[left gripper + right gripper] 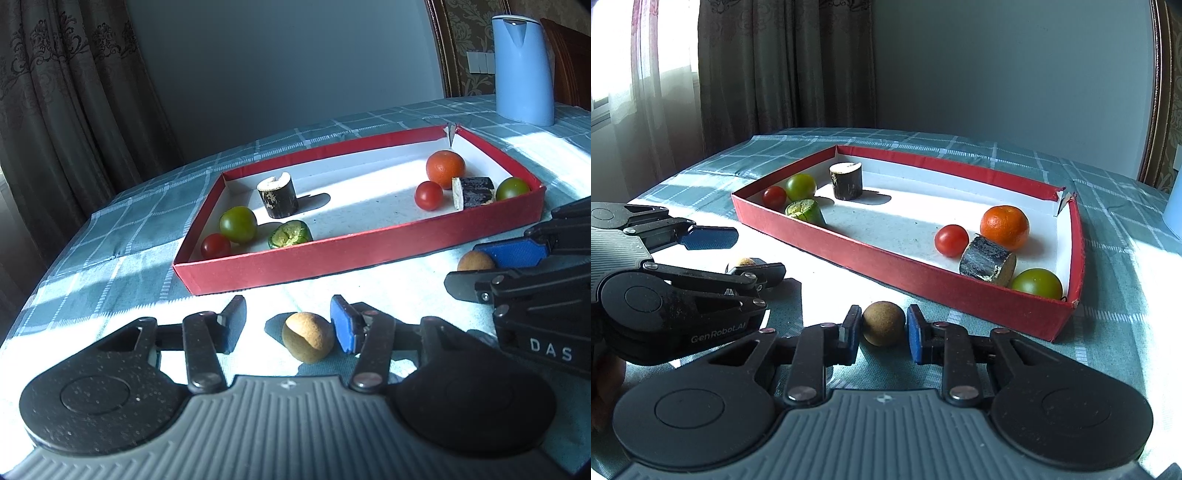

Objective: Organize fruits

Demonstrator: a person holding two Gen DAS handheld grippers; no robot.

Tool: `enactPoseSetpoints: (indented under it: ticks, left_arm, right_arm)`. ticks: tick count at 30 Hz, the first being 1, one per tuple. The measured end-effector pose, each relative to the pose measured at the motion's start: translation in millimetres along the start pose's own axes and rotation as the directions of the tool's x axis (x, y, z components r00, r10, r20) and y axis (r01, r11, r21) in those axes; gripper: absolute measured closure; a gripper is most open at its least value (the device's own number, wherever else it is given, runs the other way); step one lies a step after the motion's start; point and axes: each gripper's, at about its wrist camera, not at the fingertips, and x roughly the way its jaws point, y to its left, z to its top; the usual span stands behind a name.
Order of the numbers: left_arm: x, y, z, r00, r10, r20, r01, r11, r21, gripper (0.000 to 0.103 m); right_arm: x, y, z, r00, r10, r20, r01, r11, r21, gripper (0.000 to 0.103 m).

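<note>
Two small brown round fruits lie on the checked cloth in front of a red box (351, 254) (923, 273). My left gripper (290, 325) (738, 254) is open around one brown fruit (308, 336) (746, 262), which rests against the blue right pad and stands clear of the left pad. My right gripper (882, 332) (469, 267) is shut on the other brown fruit (884, 324) (476, 262), one pad on each side. Inside the box lie an orange mandarin (445, 169) (1004, 227), red and green tomatoes, two dark cut cylinders and a green cut piece (290, 233).
A blue kettle (524, 70) stands on the table behind the box's far right corner. The table edge curves away at the left, with curtains (66, 92) beyond it. The two grippers sit side by side, close together, just in front of the box's near wall.
</note>
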Motion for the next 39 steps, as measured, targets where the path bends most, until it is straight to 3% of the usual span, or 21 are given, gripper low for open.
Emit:
enactPoseSetpoints:
  ticks: [4, 10, 13, 16, 19, 23, 29, 39]
  left_arm:
    - [0, -2, 0, 1.000, -0.008, 0.005, 0.008, 1.000, 0.012, 0.075]
    - [-5, 0, -1, 0.999, -0.008, 0.032, 0.008, 1.000, 0.000, 0.080]
    - [-12, 1, -1, 0.997, -0.003, 0.072, 0.004, 1.000, -0.006, 0.090]
    - [-17, 0, -1, 0.995, -0.012, 0.097, 0.012, 1.000, 0.002, 0.090]
    - [-16, 2, -1, 0.995, -0.014, 0.095, 0.015, 1.000, -0.009, 0.100]
    - [-19, 5, -1, 0.994, -0.029, 0.104, 0.031, 0.999, -0.018, 0.100]
    - [-36, 2, -4, 0.978, -0.093, 0.188, 0.094, 0.996, 0.003, 0.100]
    - [-38, 12, -3, 0.978, -0.062, 0.199, 0.074, 0.996, -0.051, 0.100]
  right_arm:
    - [0, -2, 0, 1.000, -0.001, 0.002, 0.001, 1.000, 0.004, 0.078]
    - [-7, 0, -1, 0.999, -0.017, 0.033, 0.017, 1.000, 0.004, 0.077]
    - [-15, 2, -2, 0.997, -0.025, 0.078, 0.026, 1.000, -0.011, 0.077]
    - [-19, 7, -2, 0.994, -0.038, 0.104, 0.042, 0.999, -0.035, 0.078]
    - [-21, 7, -1, 0.993, -0.041, 0.113, 0.046, 0.998, -0.035, 0.078]
    - [-23, 5, -1, 0.991, -0.052, 0.127, 0.056, 0.998, -0.027, 0.078]
    - [-25, 3, 0, 0.989, -0.054, 0.137, 0.056, 0.998, -0.015, 0.077]
    - [-26, 3, 0, 0.989, -0.055, 0.138, 0.058, 0.998, -0.014, 0.077]
